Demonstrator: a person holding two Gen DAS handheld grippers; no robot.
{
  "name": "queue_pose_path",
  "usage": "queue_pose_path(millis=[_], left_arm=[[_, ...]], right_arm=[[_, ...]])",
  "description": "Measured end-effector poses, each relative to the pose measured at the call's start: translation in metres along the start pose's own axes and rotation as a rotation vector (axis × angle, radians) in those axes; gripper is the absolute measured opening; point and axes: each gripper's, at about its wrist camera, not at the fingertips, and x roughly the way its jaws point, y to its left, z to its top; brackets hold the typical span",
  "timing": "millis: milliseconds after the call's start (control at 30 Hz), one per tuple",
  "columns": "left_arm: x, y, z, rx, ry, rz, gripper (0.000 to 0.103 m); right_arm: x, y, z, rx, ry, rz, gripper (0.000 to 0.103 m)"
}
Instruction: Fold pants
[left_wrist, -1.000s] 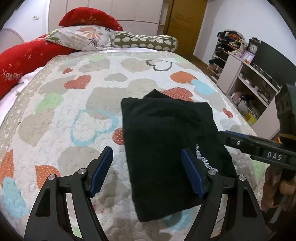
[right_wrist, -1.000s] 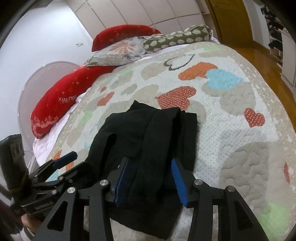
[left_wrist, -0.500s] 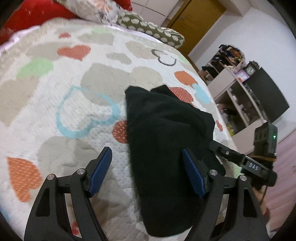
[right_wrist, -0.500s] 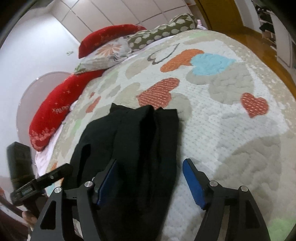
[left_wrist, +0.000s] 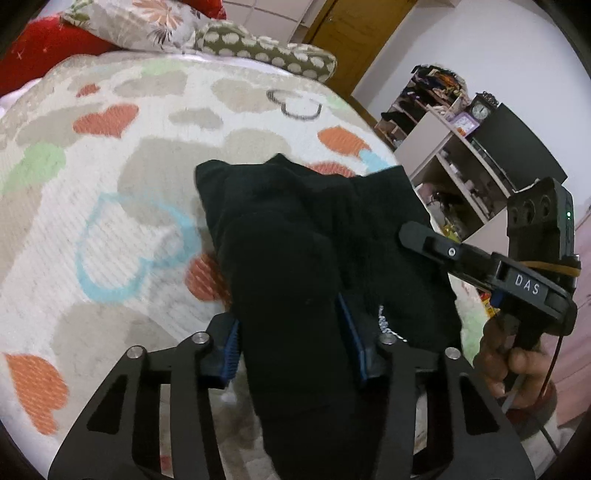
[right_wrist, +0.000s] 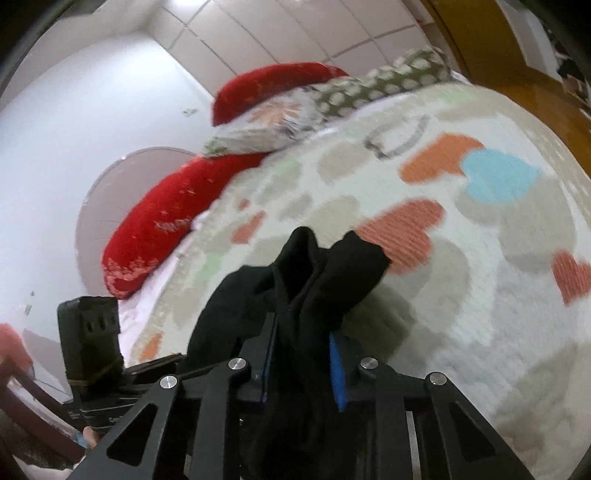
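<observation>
I am gripping the black pants (left_wrist: 288, 266) with both claws at the near edge of the bed (left_wrist: 110, 206). My left claw (left_wrist: 291, 332) is clamping a thick bunch of fabric between its blue pads, and my right claw (right_wrist: 301, 363) is pinching the neighbouring bunch. The far part of the garment is resting on the heart-patterned quilt (right_wrist: 498, 295) while the near part is rising off it. I judge I am holding two spots along one edge so the cloth carries over evenly for the next fold.

A home bedroom: quilted bed (left_wrist: 110, 192), pillows (right_wrist: 280, 118), cluttered shelf unit (left_wrist: 443, 147).
</observation>
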Motion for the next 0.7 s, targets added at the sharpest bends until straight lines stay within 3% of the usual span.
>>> queue_pose_path(millis=[133, 233, 300, 367, 400, 433, 700], left_arm=[[-0.024, 0.022, 0.025, -0.004, -0.06, 0.059, 0.044], [-0.026, 0.046, 0.038, -0.031, -0.052, 0.108, 0.044], [-0.017, 0.063, 0.041, -0.056, -0.031, 0.157, 0.044], [-0.004, 0.079, 0.038, -0.089, 0.004, 0.221, 0.046], [-0.004, 0.082, 0.035, -0.097, -0.008, 0.207, 0.048], [-0.008, 0.082, 0.033, -0.093, -0.027, 0.204, 0.048], [-0.014, 0.056, 0.027, 0.002, -0.082, 0.323, 0.049]], right_arm=[[0.018, 0.025, 0.023, -0.034, -0.018, 0.024, 0.024], [0.047, 0.029, 0.037, -0.02, -0.015, 0.023, 0.024], [0.077, 0.023, 0.041, -0.007, 0.027, -0.054, 0.024], [0.096, 0.019, 0.041, -0.031, 0.094, -0.192, 0.024], [0.099, 0.02, 0.04, -0.061, 0.107, -0.254, 0.024], [0.095, 0.022, 0.039, -0.078, 0.094, -0.263, 0.024], [0.065, 0.066, 0.036, -0.2, 0.059, -0.159, 0.025]])
